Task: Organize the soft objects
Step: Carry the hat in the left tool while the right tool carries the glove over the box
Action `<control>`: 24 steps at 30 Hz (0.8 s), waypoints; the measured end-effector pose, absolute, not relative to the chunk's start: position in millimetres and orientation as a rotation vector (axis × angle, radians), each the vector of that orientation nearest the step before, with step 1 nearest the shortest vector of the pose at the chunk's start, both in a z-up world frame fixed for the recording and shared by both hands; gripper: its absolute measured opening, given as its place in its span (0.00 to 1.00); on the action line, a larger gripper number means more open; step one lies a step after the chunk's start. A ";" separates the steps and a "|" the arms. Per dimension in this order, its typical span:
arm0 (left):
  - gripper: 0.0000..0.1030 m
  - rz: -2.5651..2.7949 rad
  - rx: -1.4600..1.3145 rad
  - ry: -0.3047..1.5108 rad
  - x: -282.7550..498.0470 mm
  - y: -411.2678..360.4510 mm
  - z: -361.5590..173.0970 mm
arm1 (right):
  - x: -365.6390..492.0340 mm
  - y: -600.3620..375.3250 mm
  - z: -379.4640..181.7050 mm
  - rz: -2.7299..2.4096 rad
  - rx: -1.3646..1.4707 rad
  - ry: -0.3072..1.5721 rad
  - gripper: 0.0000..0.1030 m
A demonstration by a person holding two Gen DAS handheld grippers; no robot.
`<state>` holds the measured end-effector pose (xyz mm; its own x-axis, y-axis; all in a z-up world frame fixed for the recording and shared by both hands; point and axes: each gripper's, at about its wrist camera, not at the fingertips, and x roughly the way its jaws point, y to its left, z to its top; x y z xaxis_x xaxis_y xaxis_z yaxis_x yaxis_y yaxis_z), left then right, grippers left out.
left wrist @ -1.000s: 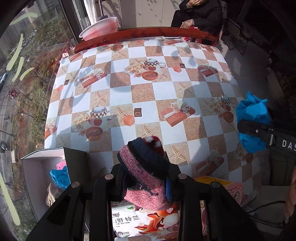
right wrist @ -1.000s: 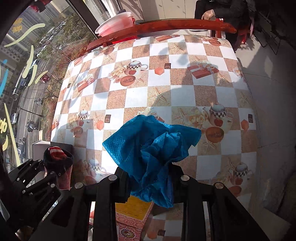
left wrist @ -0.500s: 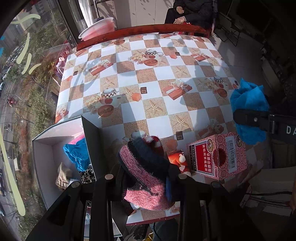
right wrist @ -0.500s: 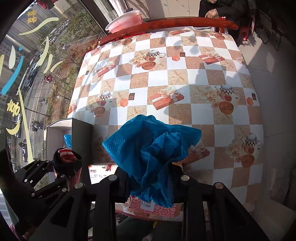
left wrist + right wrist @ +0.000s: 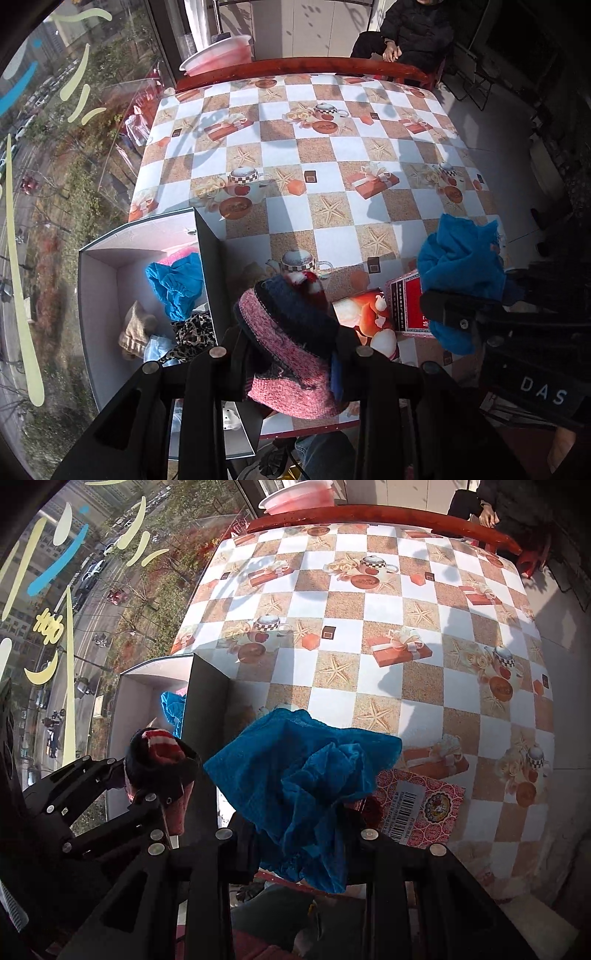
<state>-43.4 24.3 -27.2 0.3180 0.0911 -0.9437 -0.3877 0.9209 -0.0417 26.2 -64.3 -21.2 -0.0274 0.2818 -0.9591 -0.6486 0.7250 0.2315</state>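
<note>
Carrying both soft items toward the open white box (image 5: 99, 295) at the table's left edge — that reads as the step in hand. Left gripper (image 5: 291, 354) is clamped on a pink-and-navy knit hat (image 5: 291, 332), just right of the box wall. Right gripper (image 5: 295, 834) pinches a blue cloth (image 5: 306, 775) above a red patterned carton (image 5: 421, 808). Next move likely needs the hat brought over the wall, then released. Checkered tablecloth (image 5: 332, 147) otherwise bare; window left, a seated person (image 5: 417, 33) far side.

Pink-navy knit hat (image 5: 291, 339), crumpled blue cloth (image 5: 306, 775), both lifted
</note>
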 end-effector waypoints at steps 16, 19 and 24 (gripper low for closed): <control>0.33 0.436 -0.382 1.171 -91.3 57.5 -26.8 | -3.9 -25.5 -20.9 0.838 -0.433 1.405 0.30; 0.33 0.465 -0.406 1.166 -101.3 65.1 -28.2 | -11.1 -16.9 -19.9 0.859 -0.458 1.397 0.30; 0.33 0.508 -0.441 1.161 -116.9 77.0 -30.5 | -22.2 -3.1 -19.5 0.889 -0.498 1.386 0.30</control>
<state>-116.9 77.0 -30.5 0.3107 0.1488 -0.9388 -0.5881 0.8060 -0.0669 -22.2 -3.1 -19.5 -0.0533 0.2433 -0.9685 -0.7789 0.5968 0.1928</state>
